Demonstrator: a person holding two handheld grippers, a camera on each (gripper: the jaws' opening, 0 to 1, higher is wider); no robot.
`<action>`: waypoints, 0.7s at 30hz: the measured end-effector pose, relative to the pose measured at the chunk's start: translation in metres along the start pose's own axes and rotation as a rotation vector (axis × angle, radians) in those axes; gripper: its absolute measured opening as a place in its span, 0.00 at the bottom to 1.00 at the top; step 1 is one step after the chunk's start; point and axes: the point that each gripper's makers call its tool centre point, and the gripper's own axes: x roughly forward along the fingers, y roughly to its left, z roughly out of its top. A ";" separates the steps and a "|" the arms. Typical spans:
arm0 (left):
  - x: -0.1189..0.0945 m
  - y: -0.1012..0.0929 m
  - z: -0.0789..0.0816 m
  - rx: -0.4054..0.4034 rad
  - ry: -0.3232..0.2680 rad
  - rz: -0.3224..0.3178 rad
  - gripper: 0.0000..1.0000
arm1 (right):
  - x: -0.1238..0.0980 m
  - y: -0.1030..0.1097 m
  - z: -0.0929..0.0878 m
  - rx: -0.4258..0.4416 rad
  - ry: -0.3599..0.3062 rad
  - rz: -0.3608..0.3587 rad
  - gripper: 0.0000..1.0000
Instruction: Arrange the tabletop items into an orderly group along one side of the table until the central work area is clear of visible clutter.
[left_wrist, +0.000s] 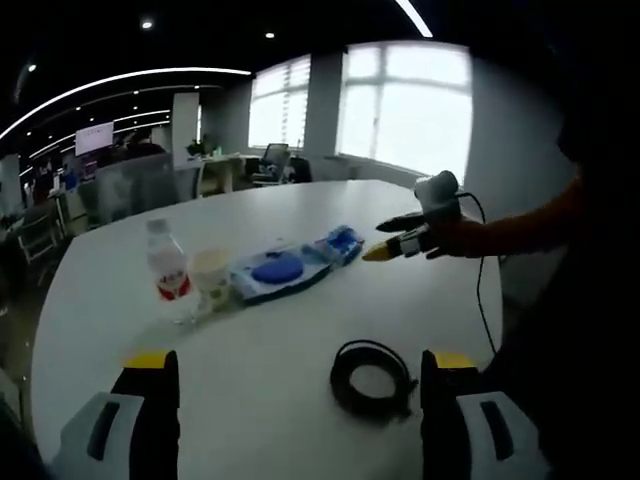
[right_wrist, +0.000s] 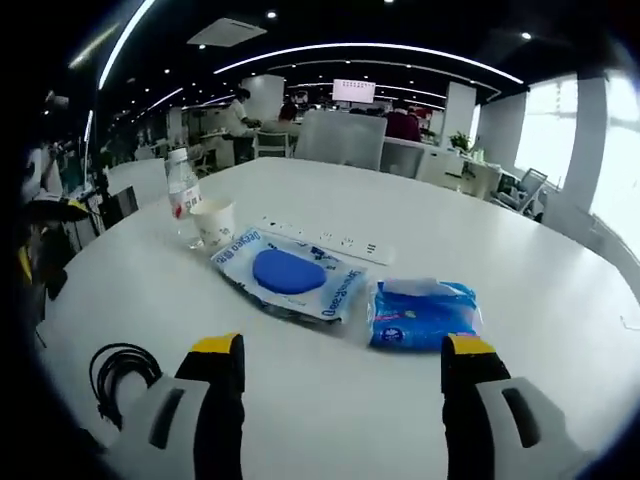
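One bottle, one cup, two blue packets, one cable coil; both grippers' jaws wide apart, empty.

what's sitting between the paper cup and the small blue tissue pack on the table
The flat white and blue packet lies between the paper cup and the blue tissue pack, as the right gripper view shows.

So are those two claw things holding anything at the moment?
No, nothing is held. The left gripper stands open over the coiled black cable, and the right gripper is open just short of the blue wipes pack.
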 end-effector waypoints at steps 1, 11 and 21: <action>0.001 -0.003 0.000 0.002 0.000 -0.002 0.99 | -0.003 0.003 -0.002 -0.001 0.005 0.008 0.80; 0.015 -0.036 -0.021 0.026 0.071 -0.066 0.92 | -0.036 0.053 -0.030 -0.044 0.053 0.093 0.82; 0.029 -0.061 -0.045 -0.007 0.128 -0.121 0.84 | -0.047 0.100 -0.049 -0.007 0.096 0.173 0.80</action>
